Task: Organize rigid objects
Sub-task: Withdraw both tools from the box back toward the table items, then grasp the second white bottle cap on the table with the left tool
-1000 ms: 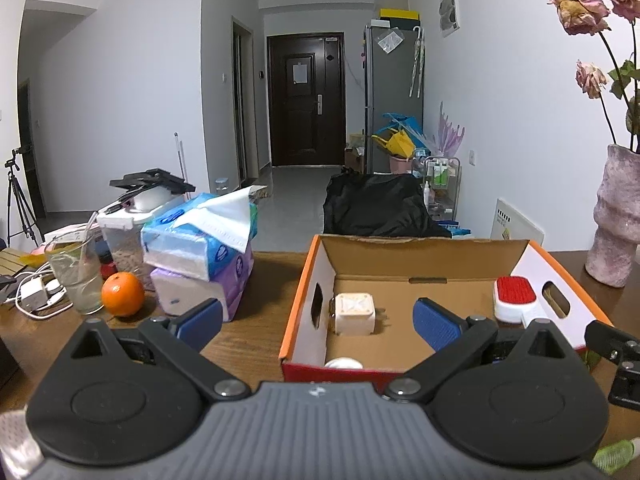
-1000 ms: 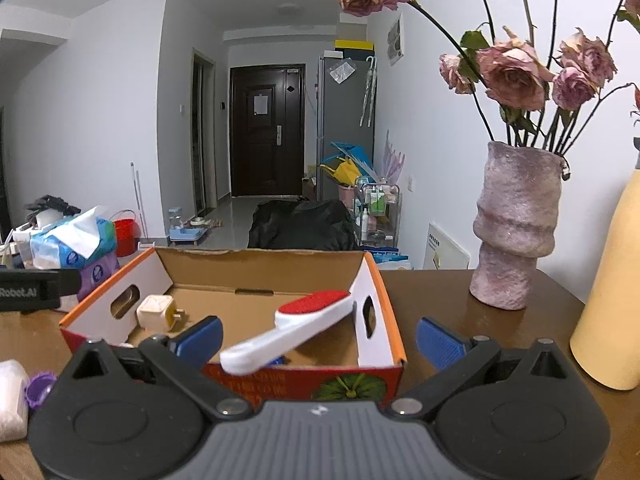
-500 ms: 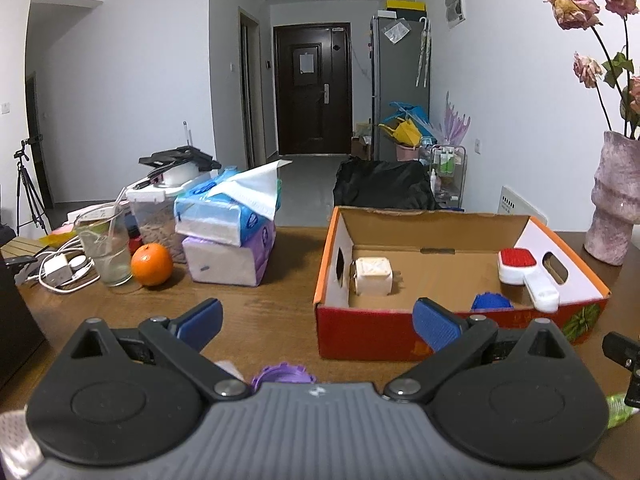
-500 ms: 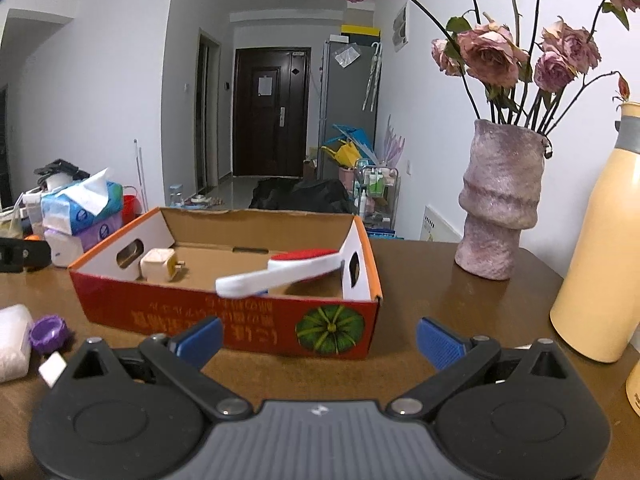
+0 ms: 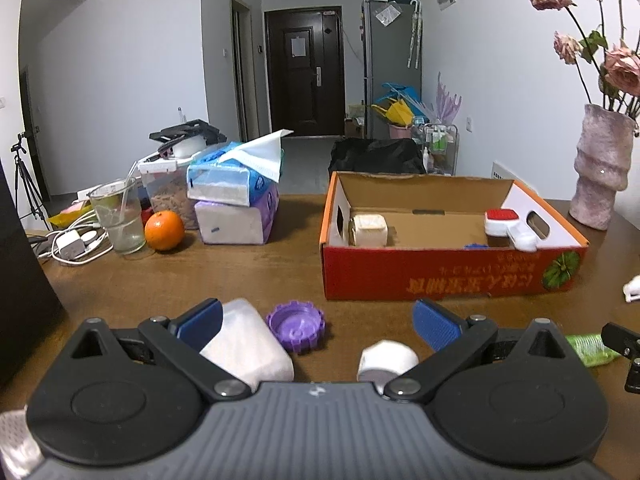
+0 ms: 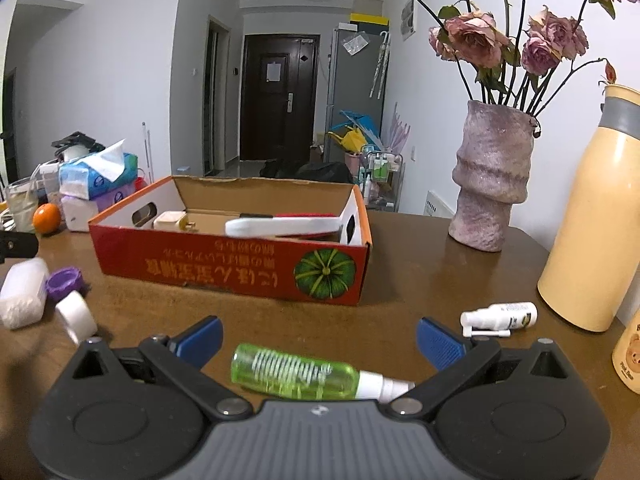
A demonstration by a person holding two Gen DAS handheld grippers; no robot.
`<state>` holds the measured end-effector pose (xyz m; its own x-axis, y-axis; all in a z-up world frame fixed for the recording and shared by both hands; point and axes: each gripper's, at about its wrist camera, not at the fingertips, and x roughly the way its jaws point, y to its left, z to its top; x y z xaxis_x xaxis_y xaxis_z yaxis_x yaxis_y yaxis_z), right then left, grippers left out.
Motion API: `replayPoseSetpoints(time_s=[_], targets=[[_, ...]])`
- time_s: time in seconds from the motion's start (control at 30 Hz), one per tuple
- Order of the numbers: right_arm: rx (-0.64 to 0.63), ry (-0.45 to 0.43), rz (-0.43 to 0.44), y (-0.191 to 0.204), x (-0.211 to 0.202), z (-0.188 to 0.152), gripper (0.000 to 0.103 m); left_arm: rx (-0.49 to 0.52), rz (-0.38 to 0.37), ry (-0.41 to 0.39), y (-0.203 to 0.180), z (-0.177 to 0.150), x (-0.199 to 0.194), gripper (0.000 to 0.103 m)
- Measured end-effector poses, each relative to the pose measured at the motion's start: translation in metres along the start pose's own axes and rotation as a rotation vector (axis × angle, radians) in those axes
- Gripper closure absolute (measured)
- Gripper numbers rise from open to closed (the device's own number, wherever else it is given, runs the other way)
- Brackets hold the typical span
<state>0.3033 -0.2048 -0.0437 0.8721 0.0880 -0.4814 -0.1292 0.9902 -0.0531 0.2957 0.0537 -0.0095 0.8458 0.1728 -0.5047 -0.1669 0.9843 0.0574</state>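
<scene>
Red cardboard box (image 6: pixel 224 268), front wall printed with upside-down yellow Chinese characters, not legible, beside a green pumpkin picture, small white spray bottle (image 6: pixel 500 317) label unreadable

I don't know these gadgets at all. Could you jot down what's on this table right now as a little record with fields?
Box: open cardboard box on the wooden table
In box: white cube plug, red-and-white brush
Loose, left: purple cap, white packet, white roll
Loose, right: green spray bottle, small white spray bottle
Left gripper: open, empty
Right gripper: open, over green bottle
</scene>
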Motion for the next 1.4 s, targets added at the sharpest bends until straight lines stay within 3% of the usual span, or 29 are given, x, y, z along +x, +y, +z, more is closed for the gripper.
replayPoseSetpoints(time_s=[0.47, 1.13, 1.23, 1.4], targets=[[-0.07, 0.019, 0.008, -0.003, -0.032, -0.027, 0.0, 0.039, -0.058, 0.057, -0.012, -0.028, -0.03, 0.0], [-0.018, 0.037, 0.002, -0.026, -0.046, -0.049, 0.0, 0.167, -0.164, 0.189, -0.081, -0.082, -0.032, 0.0], [-0.006, 0.042, 0.003, -0.029, -0.044, -0.051, 0.0, 0.176, -0.176, 0.207, -0.085, -0.086, -0.028, 0.004], [0.002, 0.048, 0.008, -0.031, -0.041, -0.052, 0.0, 0.171, -0.173, 0.242, -0.086, -0.09, -0.02, 0.022]])
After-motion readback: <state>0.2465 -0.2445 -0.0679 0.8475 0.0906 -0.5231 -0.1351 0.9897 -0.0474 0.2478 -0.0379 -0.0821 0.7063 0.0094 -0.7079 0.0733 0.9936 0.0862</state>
